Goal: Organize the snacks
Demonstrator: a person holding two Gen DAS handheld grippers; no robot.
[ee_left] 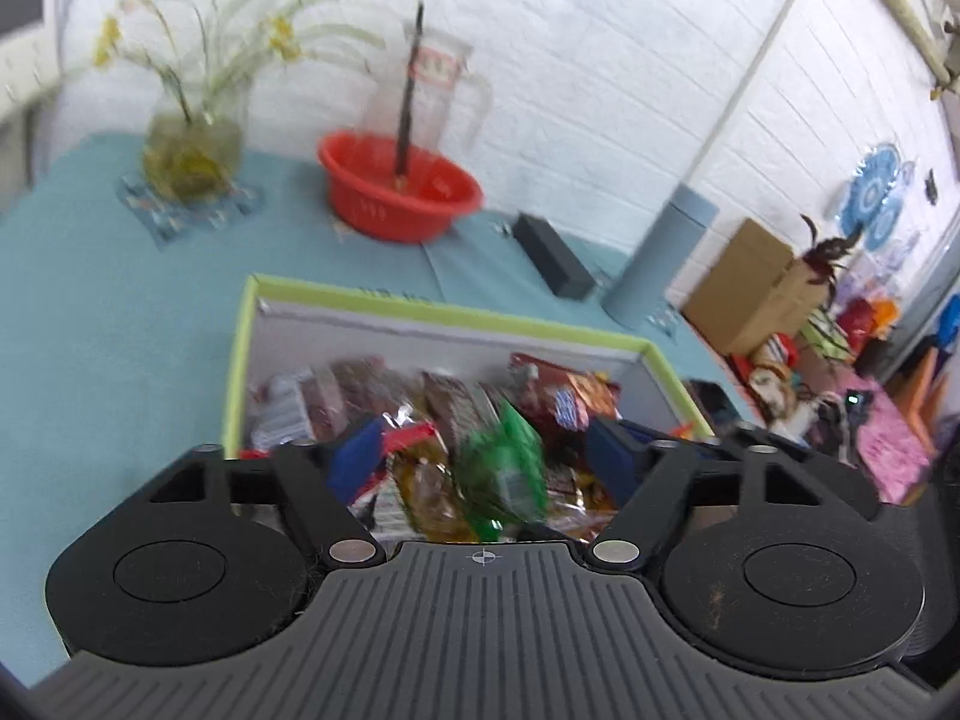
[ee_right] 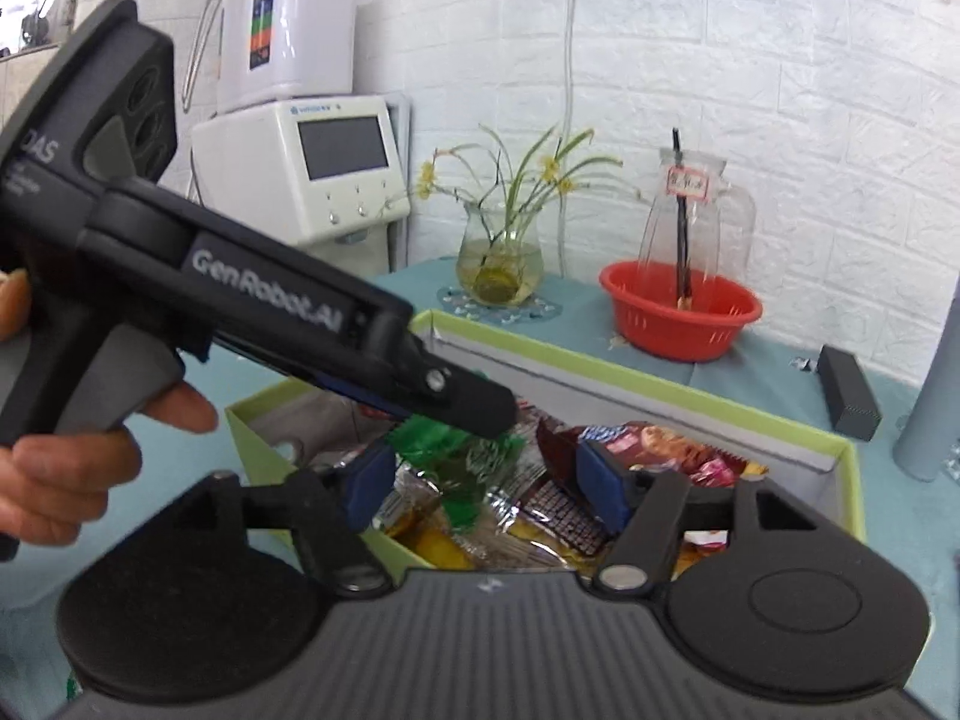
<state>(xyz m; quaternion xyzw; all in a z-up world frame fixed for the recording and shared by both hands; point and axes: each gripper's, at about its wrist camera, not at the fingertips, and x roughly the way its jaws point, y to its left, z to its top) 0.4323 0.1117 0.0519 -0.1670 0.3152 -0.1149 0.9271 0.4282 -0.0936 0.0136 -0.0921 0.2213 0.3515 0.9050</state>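
Snacks (ee_left: pixel 456 420): mixed wrappers heaped in green-rimmed box (ee_left: pixel 420 307) on teal table (ee_left: pixel 90 312). Left gripper (ee_left: pixel 486 456) spread wide above green packet (ee_left: pixel 504 468), nothing held; right gripper (ee_right: pixel 480 480) likewise apart, hovering. Step, I judge: choosing a piece. Next needs descent and closing. Left view blurred; box floor hidden.

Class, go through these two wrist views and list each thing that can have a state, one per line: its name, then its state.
left gripper: open, over the snacks
right gripper: open, empty
green packet: loose between the left fingers, blurred
snack box: open, lidless, full of packets
red basket: upright
vase: upright, holding water and flowers
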